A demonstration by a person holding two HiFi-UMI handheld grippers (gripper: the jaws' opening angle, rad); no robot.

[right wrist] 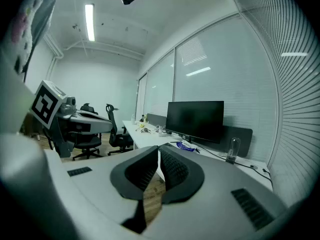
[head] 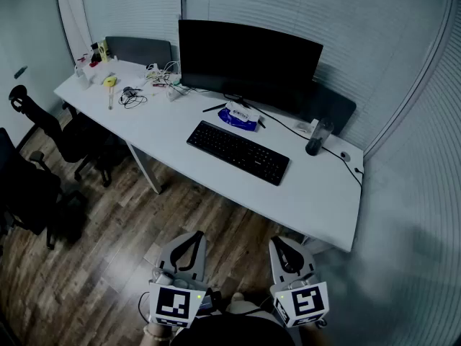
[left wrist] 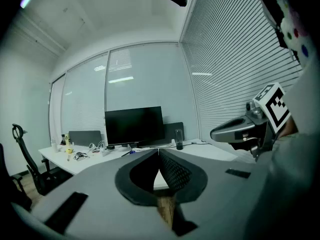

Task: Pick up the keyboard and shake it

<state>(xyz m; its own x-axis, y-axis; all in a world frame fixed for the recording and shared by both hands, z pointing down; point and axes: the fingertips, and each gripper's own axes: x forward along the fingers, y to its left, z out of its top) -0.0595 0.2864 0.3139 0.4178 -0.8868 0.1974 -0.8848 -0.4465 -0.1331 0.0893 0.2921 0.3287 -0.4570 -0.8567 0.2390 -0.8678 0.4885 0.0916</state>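
Keyboard point(head: 238, 152) lies toward the front edge of the desk point(head: 306, 193), well apart from the left gripper point(head: 194, 235) and right gripper point(head: 279, 241), both clenched empty.

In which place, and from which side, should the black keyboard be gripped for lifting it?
Grip the keyboard at its short ends: left gripper on the left end, right gripper on the right. It is long, thin and lies flat, slanted on the desk, so probably approach low from its near long edge.
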